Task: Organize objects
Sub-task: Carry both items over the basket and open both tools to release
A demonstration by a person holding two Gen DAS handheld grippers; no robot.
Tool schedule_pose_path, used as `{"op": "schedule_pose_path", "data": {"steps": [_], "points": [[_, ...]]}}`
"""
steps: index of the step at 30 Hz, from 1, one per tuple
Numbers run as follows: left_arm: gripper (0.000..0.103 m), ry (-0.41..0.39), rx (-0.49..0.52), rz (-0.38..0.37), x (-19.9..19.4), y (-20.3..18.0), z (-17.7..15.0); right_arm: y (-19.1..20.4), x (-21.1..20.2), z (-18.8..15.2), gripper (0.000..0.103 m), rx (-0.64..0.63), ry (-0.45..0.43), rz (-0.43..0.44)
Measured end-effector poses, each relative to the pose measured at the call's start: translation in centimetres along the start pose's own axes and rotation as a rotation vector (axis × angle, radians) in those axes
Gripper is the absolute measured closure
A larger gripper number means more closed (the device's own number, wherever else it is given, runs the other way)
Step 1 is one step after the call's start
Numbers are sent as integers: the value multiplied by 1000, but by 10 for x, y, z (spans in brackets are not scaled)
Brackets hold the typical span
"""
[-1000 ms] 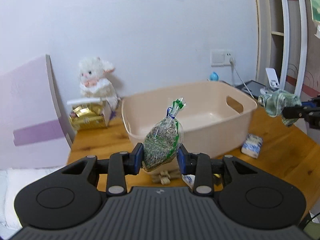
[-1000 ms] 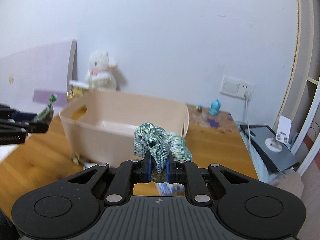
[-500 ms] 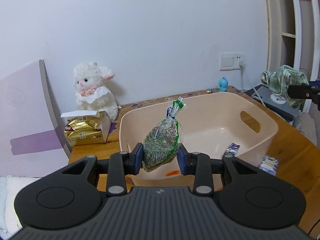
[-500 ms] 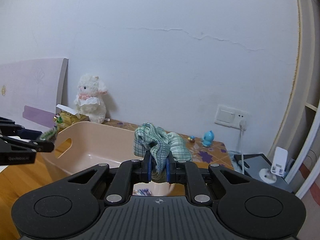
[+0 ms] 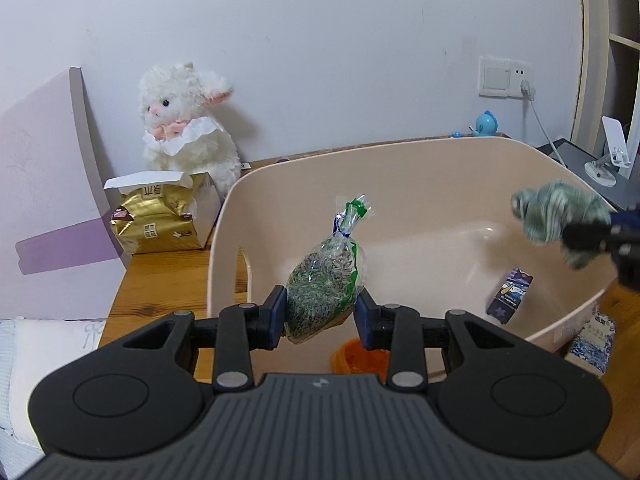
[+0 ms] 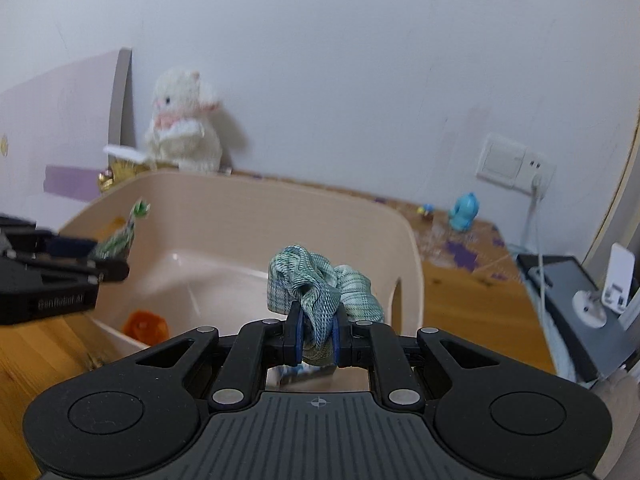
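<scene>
Left gripper [image 5: 320, 314] is clamped on the seed bag [image 5: 324, 288], held over the near-left part of the beige bin [image 5: 420, 152]; right gripper [image 6: 317, 338] is pinching the green checked cloth [image 6: 320, 292] just over its near rim. Risks: both tools sit close above the same bin, so they could clash on the drop; the cloth may snag a finger on release or drape over the rim instead of falling in. Left view shows a dark packet [image 5: 510, 296] in the bin and another packet [image 5: 592, 340] on the table outside; right view doesn't. Both views show the orange item [image 6: 146, 326] inside.
</scene>
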State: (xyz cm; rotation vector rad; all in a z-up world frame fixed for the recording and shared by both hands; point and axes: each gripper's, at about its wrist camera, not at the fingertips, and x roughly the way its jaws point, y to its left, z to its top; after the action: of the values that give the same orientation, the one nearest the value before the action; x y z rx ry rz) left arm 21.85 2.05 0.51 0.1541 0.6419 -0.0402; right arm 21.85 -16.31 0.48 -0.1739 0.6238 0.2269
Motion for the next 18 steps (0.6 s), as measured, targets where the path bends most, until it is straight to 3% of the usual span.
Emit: {"op": "schedule_pose_path", "data": {"steps": [2,4,5,6,7,8,9,14,16,18], "points": [[64,7,1,10,2,-2,1,0,3,-3,85,0,5,11],[63,7,-4,9,1,-3,0,-1,3,-4,65,3,7,14],[58,5,-8,4,-2,-2,0,-1,1,-4,60,3,0,16],[53,1,-12,2,-5,-3,-1,-1,-2,-5,48,1,-7,10],[38,-5,-16,4,-8,-2,-1,0,-6,-4,41,-1,-16,4],[23,-14,-22,7,-12,-1,-1,0,-10,-4,40,-1,-27,0],[18,-23,-27,6,-17,0,-2,0,-14,-4,39,-2,-35,-2],[8,-63,-30,14,-46,-1,-4,-1,-39,-5,18,1,-81,-25],[7,-80,-28,35,-58,-2,-7,-2,-50,-7,3,5,-96,-38],[5,-87,-35,36,-69,-1,-10,-3,-60,-11,0,8,-109,-44]]}}
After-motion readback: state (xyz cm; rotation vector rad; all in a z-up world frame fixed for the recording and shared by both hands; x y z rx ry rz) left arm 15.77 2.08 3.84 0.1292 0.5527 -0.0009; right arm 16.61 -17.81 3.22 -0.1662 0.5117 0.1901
